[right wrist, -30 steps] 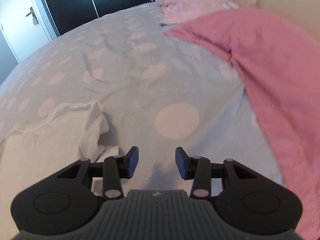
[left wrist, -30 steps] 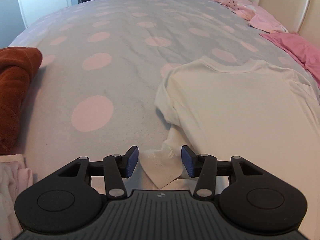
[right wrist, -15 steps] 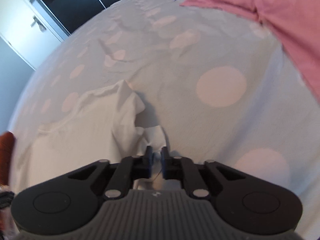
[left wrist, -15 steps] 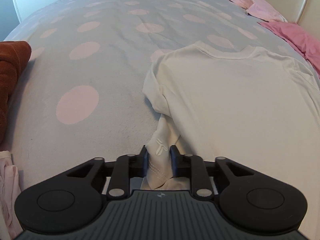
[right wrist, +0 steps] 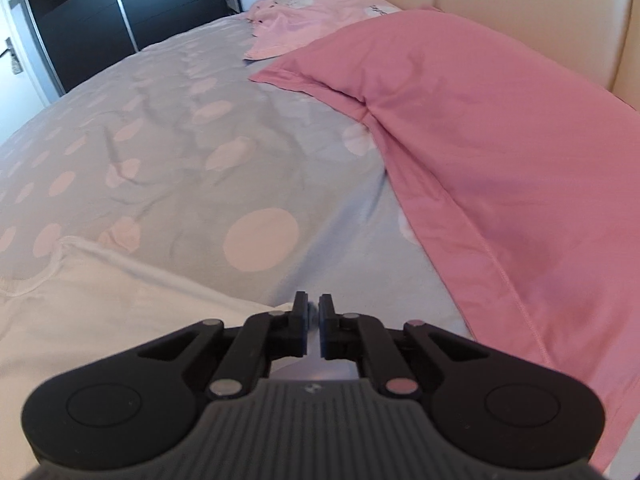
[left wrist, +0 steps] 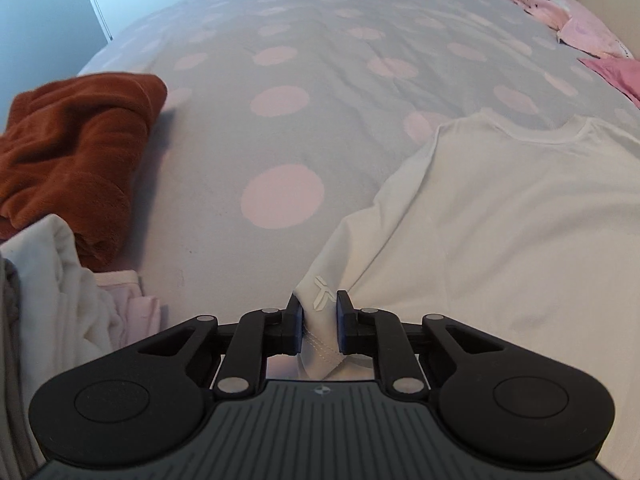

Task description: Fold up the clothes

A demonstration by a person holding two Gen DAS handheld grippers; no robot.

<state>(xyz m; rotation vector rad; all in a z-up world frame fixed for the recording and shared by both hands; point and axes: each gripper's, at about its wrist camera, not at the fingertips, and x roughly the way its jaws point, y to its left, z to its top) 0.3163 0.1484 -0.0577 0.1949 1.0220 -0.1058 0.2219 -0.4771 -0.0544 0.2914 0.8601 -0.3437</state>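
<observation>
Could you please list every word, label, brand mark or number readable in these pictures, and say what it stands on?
No readable words or numbers.
White T-shirt sleeve, pinched in the left gripper: a pale emblem, no letters.
Both gripper bodies: a tiny round mark, too small to read.
Light pink pillow: small dark print, blurred.

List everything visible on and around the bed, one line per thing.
T-shirt: 1, white, flat on the bedspread, sleeve stretched toward the camera.
Bedspread: 1, grey with pink dots, covering the bed.
Fleece garment: 1, rust brown, bundled at the left.
Clothes pile: several, white and pale pink, near left edge.
Pillow: 1, deep pink, by the headboard.
Light pink pillow: 1, farther along.
Wardrobe: 1, black, far end.
Left gripper: black, clamped on the sleeve.
Right gripper: black, shut at the shirt's edge.
</observation>
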